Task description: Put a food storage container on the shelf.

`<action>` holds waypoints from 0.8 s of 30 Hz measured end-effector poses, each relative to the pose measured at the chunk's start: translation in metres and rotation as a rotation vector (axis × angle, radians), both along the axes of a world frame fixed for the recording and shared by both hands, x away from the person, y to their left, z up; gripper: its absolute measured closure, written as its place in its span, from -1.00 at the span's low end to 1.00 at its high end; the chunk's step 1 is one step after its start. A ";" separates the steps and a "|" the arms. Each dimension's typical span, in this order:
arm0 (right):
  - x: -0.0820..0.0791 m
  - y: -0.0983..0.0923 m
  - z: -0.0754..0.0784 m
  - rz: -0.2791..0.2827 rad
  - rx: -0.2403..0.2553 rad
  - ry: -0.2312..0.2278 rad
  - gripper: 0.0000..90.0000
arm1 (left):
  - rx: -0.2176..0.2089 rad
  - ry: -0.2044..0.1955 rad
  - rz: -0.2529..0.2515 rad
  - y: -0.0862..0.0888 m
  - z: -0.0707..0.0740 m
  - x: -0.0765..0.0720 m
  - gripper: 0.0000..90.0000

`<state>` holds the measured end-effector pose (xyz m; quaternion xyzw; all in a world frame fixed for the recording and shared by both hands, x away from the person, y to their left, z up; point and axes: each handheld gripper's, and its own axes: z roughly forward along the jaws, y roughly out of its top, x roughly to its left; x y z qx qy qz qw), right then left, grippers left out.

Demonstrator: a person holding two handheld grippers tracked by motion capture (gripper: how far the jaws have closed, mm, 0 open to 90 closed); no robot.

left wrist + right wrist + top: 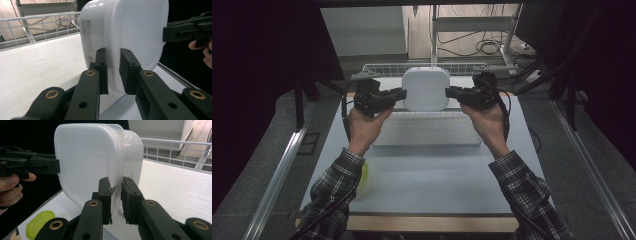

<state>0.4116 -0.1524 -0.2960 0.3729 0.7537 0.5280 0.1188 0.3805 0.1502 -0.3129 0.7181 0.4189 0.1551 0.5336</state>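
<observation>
We hold a white, rounded-square plastic container with its lid on (pixel 426 88) level above the table, clamped at its rim on two opposite sides.

White container (pixel 426 88), green lid (pixel 40 223), plaid sleeves (pixel 332 192)

Left gripper (pixel 401 93) and right gripper (pixel 450 92) raised, pointing inward toward each other, fingers (pixel 101 67) clamped, forearms angled in

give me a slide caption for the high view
Both tongs, left and right, grip opposite edges of a white lidded container above the table.
</observation>
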 end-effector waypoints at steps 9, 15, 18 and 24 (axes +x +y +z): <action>0.008 0.003 0.001 -0.004 0.001 0.022 0.74 | 0.010 0.030 0.008 0.000 -0.005 0.011 0.69; 0.012 0.003 0.000 0.002 0.007 0.043 0.74 | 0.010 0.026 0.015 0.000 -0.010 0.015 0.65; 0.015 0.003 -0.001 0.002 0.012 0.050 0.74 | 0.017 0.015 0.016 -0.001 -0.009 0.016 0.63; 0.020 0.003 -0.005 -0.011 0.001 0.042 0.64 | 0.029 -0.003 0.001 -0.005 -0.006 0.017 0.49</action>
